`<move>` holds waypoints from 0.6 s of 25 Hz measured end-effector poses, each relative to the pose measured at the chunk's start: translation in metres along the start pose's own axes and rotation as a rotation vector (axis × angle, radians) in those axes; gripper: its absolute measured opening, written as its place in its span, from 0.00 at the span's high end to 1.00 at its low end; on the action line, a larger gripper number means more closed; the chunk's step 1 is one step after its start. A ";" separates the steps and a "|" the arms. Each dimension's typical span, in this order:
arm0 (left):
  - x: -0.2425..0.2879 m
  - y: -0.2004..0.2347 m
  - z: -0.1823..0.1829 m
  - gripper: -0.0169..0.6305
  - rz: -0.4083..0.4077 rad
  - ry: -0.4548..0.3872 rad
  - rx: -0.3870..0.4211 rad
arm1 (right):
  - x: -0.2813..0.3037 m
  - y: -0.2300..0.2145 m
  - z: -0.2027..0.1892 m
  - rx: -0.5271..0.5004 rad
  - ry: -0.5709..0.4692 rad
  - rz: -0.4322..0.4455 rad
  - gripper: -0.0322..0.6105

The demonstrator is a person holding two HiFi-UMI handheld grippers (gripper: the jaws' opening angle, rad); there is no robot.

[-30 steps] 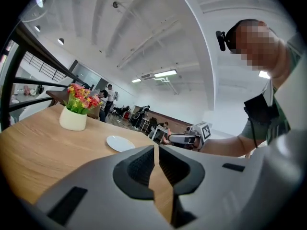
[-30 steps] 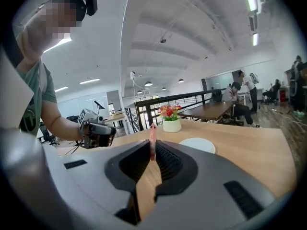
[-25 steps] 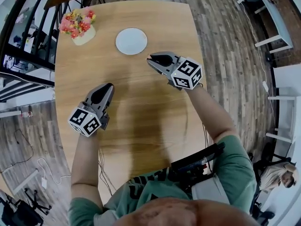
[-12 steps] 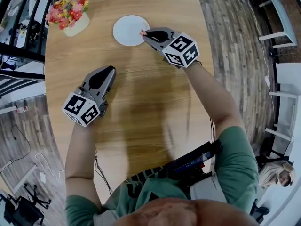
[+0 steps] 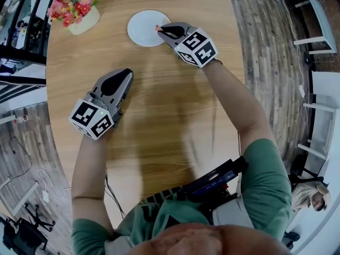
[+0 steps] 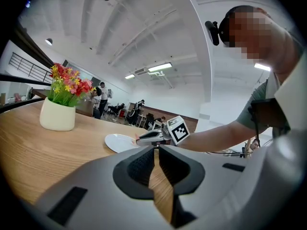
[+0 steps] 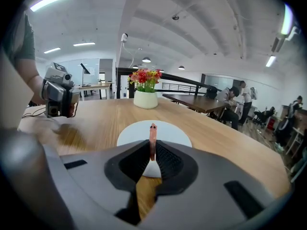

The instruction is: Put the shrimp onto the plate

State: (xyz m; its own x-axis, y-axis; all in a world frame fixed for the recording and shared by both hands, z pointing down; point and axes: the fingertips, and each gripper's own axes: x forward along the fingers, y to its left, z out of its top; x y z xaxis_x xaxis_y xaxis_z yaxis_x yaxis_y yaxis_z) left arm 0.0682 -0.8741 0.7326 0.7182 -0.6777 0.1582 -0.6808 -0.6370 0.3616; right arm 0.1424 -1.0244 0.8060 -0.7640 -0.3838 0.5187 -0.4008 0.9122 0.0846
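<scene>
A small pink shrimp point(image 7: 152, 140) stands upright between the pads of my right gripper point(image 7: 152, 156), which is shut on it. In the head view that right gripper point(image 5: 161, 30) reaches over the near right rim of the round white plate point(image 5: 141, 25), with the shrimp point(image 5: 157, 27) poking out at its tip. The plate point(image 7: 168, 131) lies just ahead of the jaws in the right gripper view. My left gripper point(image 5: 126, 75) hovers over the bare table nearer to me, jaws together with nothing between them. Its own view shows the plate point(image 6: 118, 142) and the right gripper point(image 6: 144, 138) ahead.
A cream pot of red, pink and yellow flowers point(image 5: 76, 9) stands at the table's far left corner, left of the plate. The wooden table point(image 5: 159, 121) is bordered by plank floor on both sides. White benches point(image 5: 311, 47) stand far right.
My right gripper has carried the shrimp forward and left, from over bare table to over the plate's rim. The left gripper has barely moved.
</scene>
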 end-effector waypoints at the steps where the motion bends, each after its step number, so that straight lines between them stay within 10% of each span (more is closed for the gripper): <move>1: 0.001 0.000 0.001 0.92 -0.002 0.000 0.003 | 0.002 -0.002 0.001 -0.005 0.003 -0.007 0.89; 6: -0.001 0.002 0.003 0.92 -0.005 -0.003 0.012 | 0.008 0.001 0.004 0.007 -0.003 0.005 0.88; 10: -0.005 0.005 0.004 0.92 -0.002 -0.013 0.001 | 0.004 0.004 0.018 0.065 -0.061 0.037 0.60; 15: -0.008 -0.002 0.005 0.92 -0.011 -0.022 -0.018 | -0.019 0.012 0.022 0.154 -0.133 0.027 0.59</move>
State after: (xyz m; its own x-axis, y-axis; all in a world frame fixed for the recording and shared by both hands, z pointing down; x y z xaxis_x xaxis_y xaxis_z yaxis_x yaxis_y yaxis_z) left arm 0.0628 -0.8690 0.7264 0.7218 -0.6790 0.1342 -0.6704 -0.6377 0.3794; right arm 0.1405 -1.0095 0.7786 -0.8313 -0.3848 0.4011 -0.4445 0.8935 -0.0642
